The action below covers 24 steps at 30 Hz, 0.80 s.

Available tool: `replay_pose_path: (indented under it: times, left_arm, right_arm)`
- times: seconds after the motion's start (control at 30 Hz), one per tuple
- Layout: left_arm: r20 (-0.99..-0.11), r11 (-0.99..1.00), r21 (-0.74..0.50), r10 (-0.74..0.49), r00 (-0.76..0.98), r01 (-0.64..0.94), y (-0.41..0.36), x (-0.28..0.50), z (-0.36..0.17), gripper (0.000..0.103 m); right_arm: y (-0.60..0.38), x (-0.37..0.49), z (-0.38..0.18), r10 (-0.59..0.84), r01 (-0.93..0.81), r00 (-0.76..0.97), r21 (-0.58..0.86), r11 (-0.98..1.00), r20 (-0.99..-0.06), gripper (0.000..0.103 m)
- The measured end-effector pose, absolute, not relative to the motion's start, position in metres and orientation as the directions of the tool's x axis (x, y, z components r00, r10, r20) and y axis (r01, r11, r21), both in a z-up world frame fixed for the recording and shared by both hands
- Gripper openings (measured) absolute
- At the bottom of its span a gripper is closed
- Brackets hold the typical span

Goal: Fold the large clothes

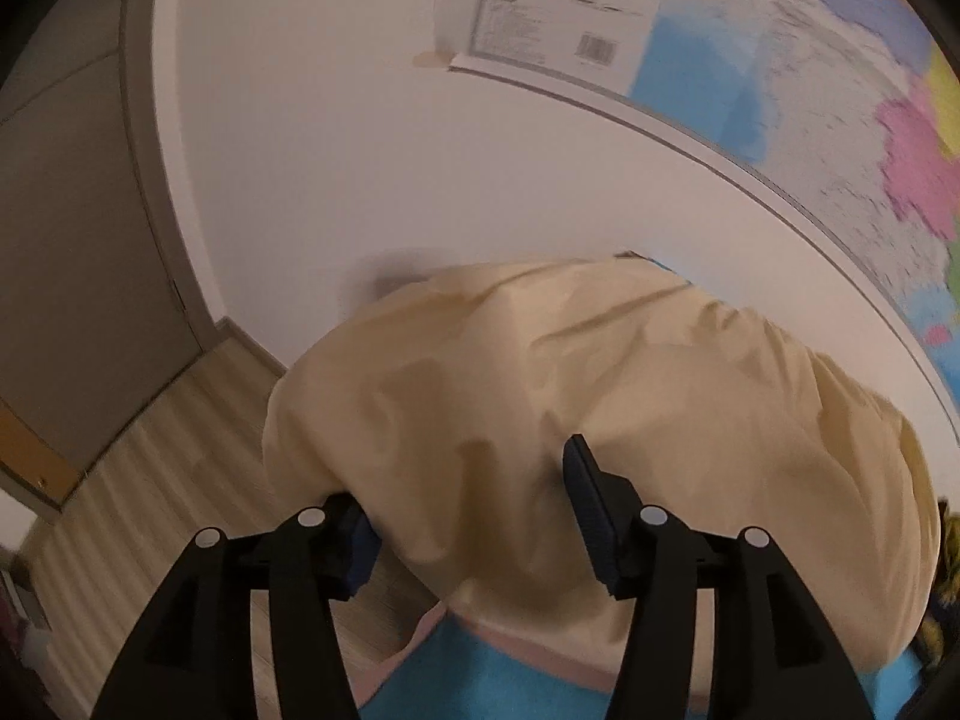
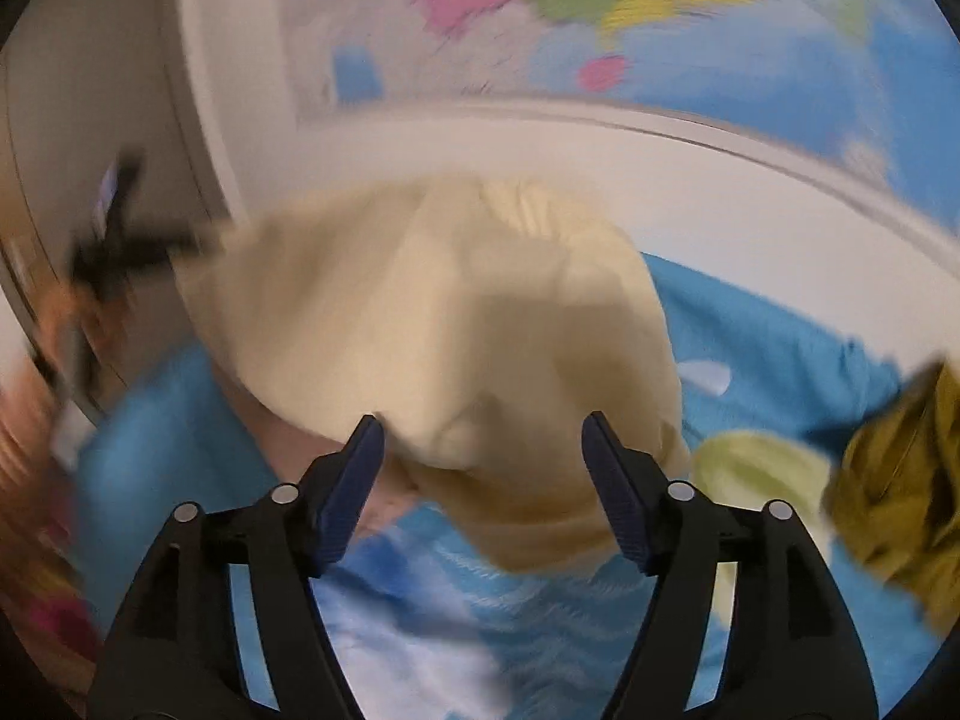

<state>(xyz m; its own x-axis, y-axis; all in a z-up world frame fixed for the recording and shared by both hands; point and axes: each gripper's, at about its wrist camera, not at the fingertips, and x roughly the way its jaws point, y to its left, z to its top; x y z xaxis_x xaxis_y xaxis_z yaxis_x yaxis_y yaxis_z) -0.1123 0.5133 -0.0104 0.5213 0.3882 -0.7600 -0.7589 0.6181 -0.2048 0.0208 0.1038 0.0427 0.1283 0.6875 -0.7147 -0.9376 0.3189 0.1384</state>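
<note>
A cream garment (image 1: pixel 600 396) lies bunched on the blue bedsheet (image 1: pixel 480 678), with one side hanging over the bed's edge. My left gripper (image 1: pixel 462 474) stands open just above it. The cloth lies between its fingers and drapes over the tip of the left finger (image 1: pixel 354 546). In the right wrist view the same cream garment (image 2: pixel 432 312) is a folded heap on the blue sheet (image 2: pixel 780 330). My right gripper (image 2: pixel 480 426) is open over its near edge, and the pads do not press the cloth. The picture is blurred.
An olive-yellow garment (image 2: pixel 900 480) and a pale green cloth (image 2: pixel 756 468) lie to the right on the bed. A coloured wall map (image 1: pixel 840 90) hangs above the bed on the white wall. Pale wood floor (image 1: pixel 150 510) and a door (image 1: pixel 72 270) are to the left.
</note>
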Motion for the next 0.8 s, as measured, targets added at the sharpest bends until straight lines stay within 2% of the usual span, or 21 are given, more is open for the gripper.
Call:
replay_pose_path:
  times: [0.03, 0.07, 0.1, 0.17, 0.3, 0.37, 0.43, 0.5, 0.57, 0.67, 0.7, 0.73, 0.77, 0.8]
  left_arm:
    - [-0.762, 0.611, -0.209, 0.388, 0.519, -0.764, 0.517, -0.111, -0.012, 0.053]
    - [-0.764, 0.603, -0.215, 0.385, 0.517, -0.768, 0.521, -0.111, -0.013, 0.053]
    - [-0.765, 0.595, -0.232, 0.377, 0.523, -0.769, 0.526, -0.109, -0.014, 0.053]
    - [-0.767, 0.586, -0.230, 0.383, 0.515, -0.777, 0.532, -0.107, -0.015, 0.052]
    - [-0.792, 0.582, -0.187, 0.386, 0.472, -0.791, 0.529, -0.102, -0.020, 0.052]
    - [-0.791, 0.640, -0.116, 0.403, 0.460, -0.759, 0.512, -0.104, -0.011, 0.052]
    - [-0.775, 0.714, -0.186, 0.315, 0.547, -0.675, 0.498, -0.117, 0.003, 0.055]
    - [-0.712, 0.767, -0.253, 0.266, 0.651, -0.590, 0.485, -0.138, 0.021, 0.055]
    - [-0.637, 0.791, -0.346, 0.197, 0.745, -0.505, 0.477, -0.160, 0.036, 0.055]
    - [-0.562, 0.824, -0.330, 0.219, 0.798, -0.459, 0.454, -0.175, 0.059, 0.055]
    - [-0.531, 0.840, -0.344, 0.194, 0.825, -0.419, 0.443, -0.176, 0.065, 0.059]
    - [-0.521, 0.854, -0.356, 0.156, 0.839, -0.380, 0.433, -0.172, 0.066, 0.064]
    - [-0.527, 0.868, -0.341, 0.140, 0.838, -0.360, 0.423, -0.165, 0.066, 0.064]
    - [-0.538, 0.881, -0.314, 0.143, 0.831, -0.355, 0.410, -0.156, 0.063, 0.064]
  right_arm:
    - [0.112, 0.014, 0.033, 0.661, -0.949, 0.157, 0.073, 0.307, -0.734, 0.078]
    - [0.117, 0.010, 0.026, 0.644, -0.952, 0.195, 0.016, 0.306, -0.740, 0.065]
    - [0.120, 0.007, 0.020, 0.622, -0.949, 0.247, -0.054, 0.312, -0.743, 0.059]
    - [0.126, 0.008, 0.013, 0.587, -0.946, 0.270, -0.097, 0.309, -0.763, 0.038]
    - [0.121, 0.005, 0.012, 0.540, -0.901, 0.430, -0.304, 0.310, -0.724, 0.039]
    - [0.111, 0.009, 0.018, 0.549, -0.917, 0.381, -0.229, 0.327, -0.744, 0.036]
    - [0.099, 0.009, 0.028, 0.591, -0.938, 0.326, -0.174, 0.300, -0.738, 0.034]
    - [0.091, 0.006, 0.043, 0.636, -0.943, 0.318, -0.169, 0.286, -0.703, 0.035]
    - [0.085, 0.003, 0.051, 0.670, -0.954, 0.287, -0.143, 0.263, -0.685, 0.048]
    - [0.105, 0.000, 0.050, 0.669, -0.948, 0.315, -0.190, 0.255, -0.674, 0.049]
    - [0.109, 0.000, 0.049, 0.678, -0.957, 0.283, -0.159, 0.241, -0.679, 0.049]
    - [0.116, 0.000, 0.048, 0.689, -0.975, 0.211, -0.094, 0.203, -0.693, 0.040]
    - [0.121, -0.004, 0.044, 0.687, -0.982, 0.164, -0.055, 0.179, -0.708, 0.035]
    - [0.126, -0.014, 0.039, 0.673, -0.986, 0.152, -0.063, 0.155, -0.724, 0.035]
